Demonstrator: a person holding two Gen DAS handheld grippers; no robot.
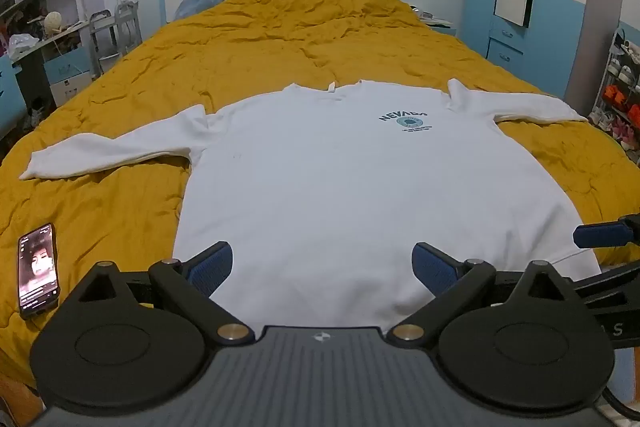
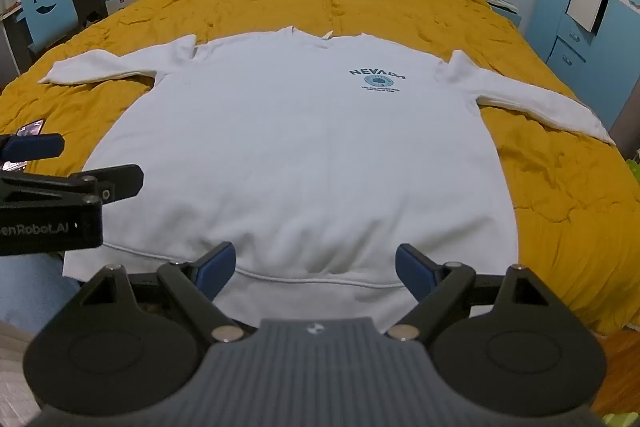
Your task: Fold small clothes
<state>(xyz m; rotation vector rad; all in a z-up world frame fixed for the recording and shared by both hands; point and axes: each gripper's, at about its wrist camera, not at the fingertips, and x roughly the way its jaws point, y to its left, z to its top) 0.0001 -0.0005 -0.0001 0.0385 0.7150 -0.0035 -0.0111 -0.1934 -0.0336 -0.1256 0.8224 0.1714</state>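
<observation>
Mustard quilt (image 1: 280,39) covers the bed; a white sweatshirt (image 1: 332,179) lies flat mid-frame. Left gripper (image 1: 322,265) and right gripper (image 2: 316,267) hover at its hem, jaws released.

White sweatshirt (image 1: 340,179) flat, sleeves spread, on bed.

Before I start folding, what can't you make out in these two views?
- Sweatshirt hem middle: left wrist view, behind the left gripper.
- Small print under NEVADA: too small in both views.
- Phone: right wrist view, mostly behind the left gripper.
- Phone screen: blurred, left wrist view.
</observation>
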